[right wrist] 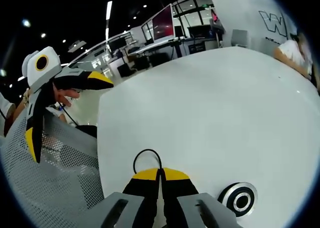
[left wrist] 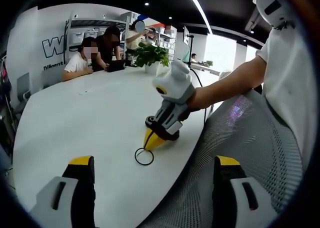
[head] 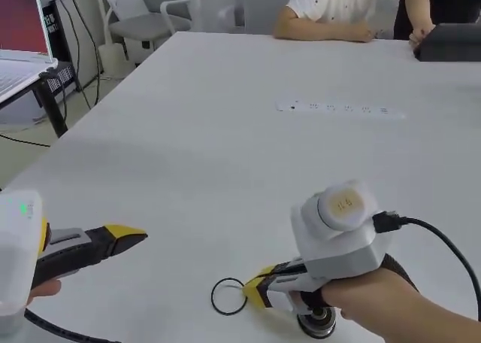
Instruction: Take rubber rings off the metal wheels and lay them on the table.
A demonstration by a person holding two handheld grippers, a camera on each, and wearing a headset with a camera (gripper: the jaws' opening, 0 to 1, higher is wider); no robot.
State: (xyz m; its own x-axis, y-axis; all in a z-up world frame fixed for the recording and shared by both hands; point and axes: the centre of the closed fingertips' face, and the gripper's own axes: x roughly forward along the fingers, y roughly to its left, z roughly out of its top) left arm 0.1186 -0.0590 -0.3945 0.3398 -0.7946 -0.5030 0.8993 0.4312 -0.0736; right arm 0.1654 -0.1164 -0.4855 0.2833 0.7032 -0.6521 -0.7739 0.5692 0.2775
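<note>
Two handheld grippers and one white table (head: pixel 225 155), itemised as they stand.

1. right gripper (head: pixel 254 289): low over the table's near edge, held by a hand (head: pixel 383 302). Its yellow-tipped jaws are closed together on the rim of item 3. In the right gripper view the two tips meet with no gap, and the ring's loop comes out from between them.

2. left gripper (left wrist: pixel 155 187): at the near left of the table, well apart from item 1 and pointed toward it. Jaws spread wide, with nothing between them.

3. rubber ring (head: pixel 229 296): one, black and thin. It lies flat on the tabletop just ahead of the right gripper's tips, pinched at one edge, and is off the wheel.

4. metal wheel (right wrist: pixel 239 198): one, round, with a dark face and bright concentric bands. It sits flat on the table just beside the right gripper's body, apart from the ring. In the head view it is partly hidden under the hand. I cannot tell whether a further ring sits on it.

5. power strip (head: pixel 338 108): white, lying along the middle of the table, far from both grippers.

6. mesh chair (left wrist: pixel 235 133): grey, at the table's near edge, beneath the outstretched arm.

7. people (head: pixel 331 12): seated at the far end, arms resting on the tabletop.

8. plant (left wrist: pixel 150 53): green and leafy, on the far end of the table.
</note>
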